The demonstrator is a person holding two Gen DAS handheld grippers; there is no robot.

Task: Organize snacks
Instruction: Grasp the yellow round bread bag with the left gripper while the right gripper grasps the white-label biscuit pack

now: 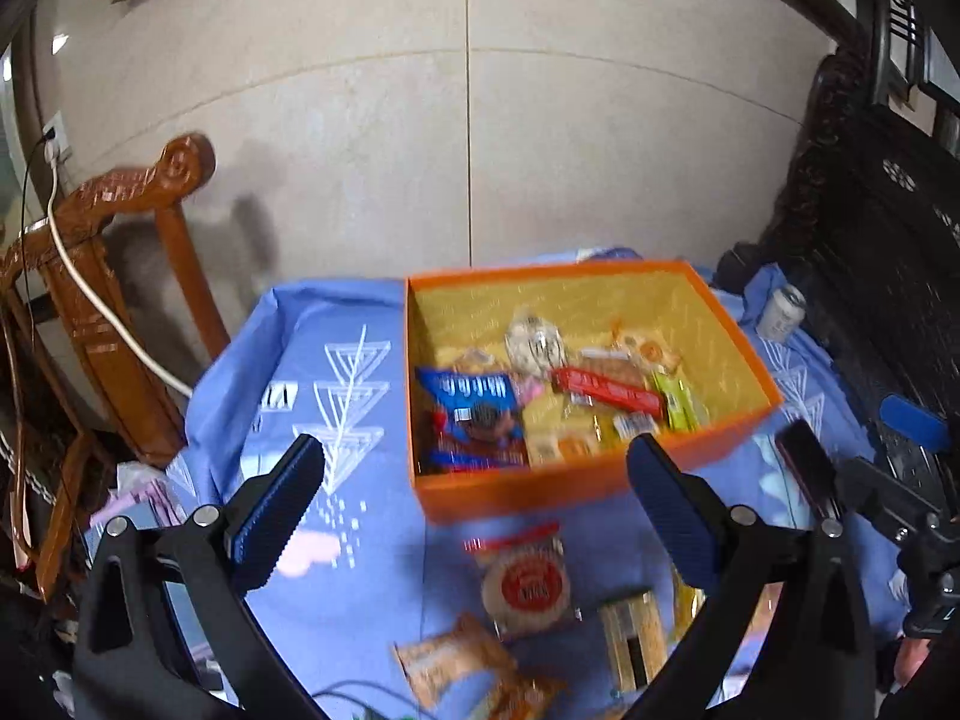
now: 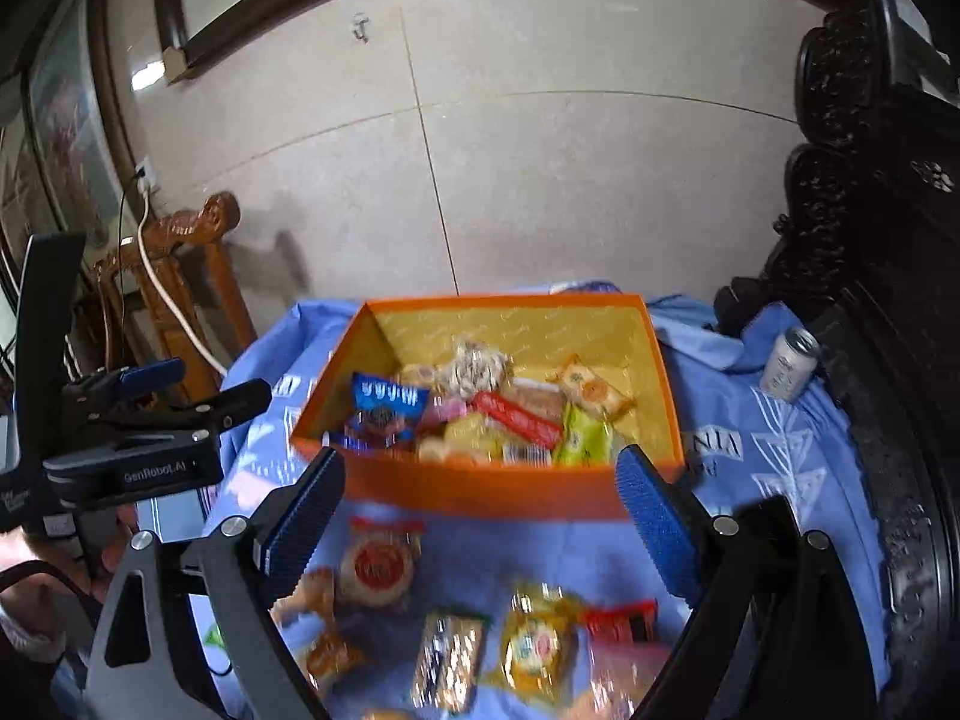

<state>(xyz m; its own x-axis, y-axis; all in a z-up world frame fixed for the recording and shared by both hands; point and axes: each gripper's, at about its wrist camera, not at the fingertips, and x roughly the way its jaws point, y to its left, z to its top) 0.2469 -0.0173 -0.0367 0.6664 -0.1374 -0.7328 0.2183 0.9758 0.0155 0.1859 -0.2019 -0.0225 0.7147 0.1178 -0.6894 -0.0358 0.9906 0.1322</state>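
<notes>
"GenRobot.AI" on left hand-held gripper (image 2: pixel 198 399) body; "NIA" on tablecloth (image 2: pixel 774 420).

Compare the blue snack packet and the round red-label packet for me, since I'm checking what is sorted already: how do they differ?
The blue snack packet lies inside the orange box, against its left wall; the round red-label packet lies outside it on the blue cloth.
The blue snack packet is opaque blue; the round red-label packet is clear, showing a pale disc.
The blue snack packet touches other snacks; the other lies apart.
Both are sealed and ungripped.
</notes>
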